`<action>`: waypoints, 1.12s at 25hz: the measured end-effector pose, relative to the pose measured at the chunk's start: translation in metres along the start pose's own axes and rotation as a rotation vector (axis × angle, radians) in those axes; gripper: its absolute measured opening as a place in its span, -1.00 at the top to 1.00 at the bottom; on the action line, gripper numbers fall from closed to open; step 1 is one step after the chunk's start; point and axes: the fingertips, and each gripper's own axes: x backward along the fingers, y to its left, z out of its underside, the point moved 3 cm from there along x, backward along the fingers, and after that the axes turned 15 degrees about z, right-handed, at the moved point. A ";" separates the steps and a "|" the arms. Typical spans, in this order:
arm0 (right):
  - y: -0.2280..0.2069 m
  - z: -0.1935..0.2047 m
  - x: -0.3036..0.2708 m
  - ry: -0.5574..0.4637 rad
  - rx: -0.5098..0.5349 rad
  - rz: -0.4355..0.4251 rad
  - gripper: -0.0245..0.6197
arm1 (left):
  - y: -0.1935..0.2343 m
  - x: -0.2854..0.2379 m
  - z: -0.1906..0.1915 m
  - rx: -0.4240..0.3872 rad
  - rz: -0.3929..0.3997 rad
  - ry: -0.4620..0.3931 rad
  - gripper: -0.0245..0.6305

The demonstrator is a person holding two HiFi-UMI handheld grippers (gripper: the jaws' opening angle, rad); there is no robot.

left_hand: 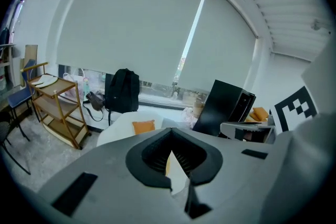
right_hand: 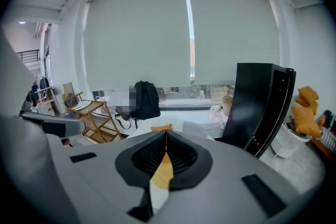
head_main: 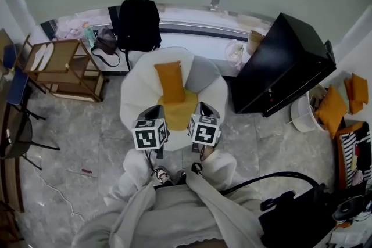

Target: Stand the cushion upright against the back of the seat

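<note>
1. Orange cushion [head_main: 170, 81] is on the white seat [head_main: 135, 93]. It stands on edge and leans on the backrest, a bit left of centre. Its lower end rests on the yellow seat pad [head_main: 181, 112].
2. A grey cushion [head_main: 203, 74] sits just beside it on the right, also against the back. It probably helps keep the orange one from sliding sideways.
3. Left gripper [left_hand: 171, 134]: jaws pressed together, nothing pinched. Only a sliver of seat and yellow pad shows through the gap below the tips.
4. Right gripper [right_hand: 166, 134]: jaws pressed together and empty, same picture through its gap.
5. Both grippers hang side by side over the seat's front edge, pointing at the backrest and apart from the cushion. Judgement: there's no contact because the cushion holds itself up against the back.
6. Judgement: task looks done or nearly so. The only risk is the soft cushion slumping forward onto the pad.
7. Backpack [head_main: 138, 23] and black cabinet [head_main: 285, 64] sit behind the seat and play no part.
</note>
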 end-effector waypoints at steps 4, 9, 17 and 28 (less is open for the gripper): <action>-0.003 0.000 0.007 -0.002 -0.016 -0.040 0.73 | -0.016 -0.002 0.002 -0.007 -0.005 0.014 0.91; -0.006 0.003 0.005 0.004 -0.017 -0.070 0.73 | -0.026 -0.006 0.005 0.000 -0.015 0.015 0.91; 0.006 -0.002 0.010 -0.001 -0.020 -0.113 0.73 | -0.015 0.006 0.004 0.008 -0.049 0.000 0.91; 0.014 -0.001 0.012 0.033 0.010 -0.169 0.73 | -0.018 -0.001 0.005 0.022 -0.039 -0.019 0.91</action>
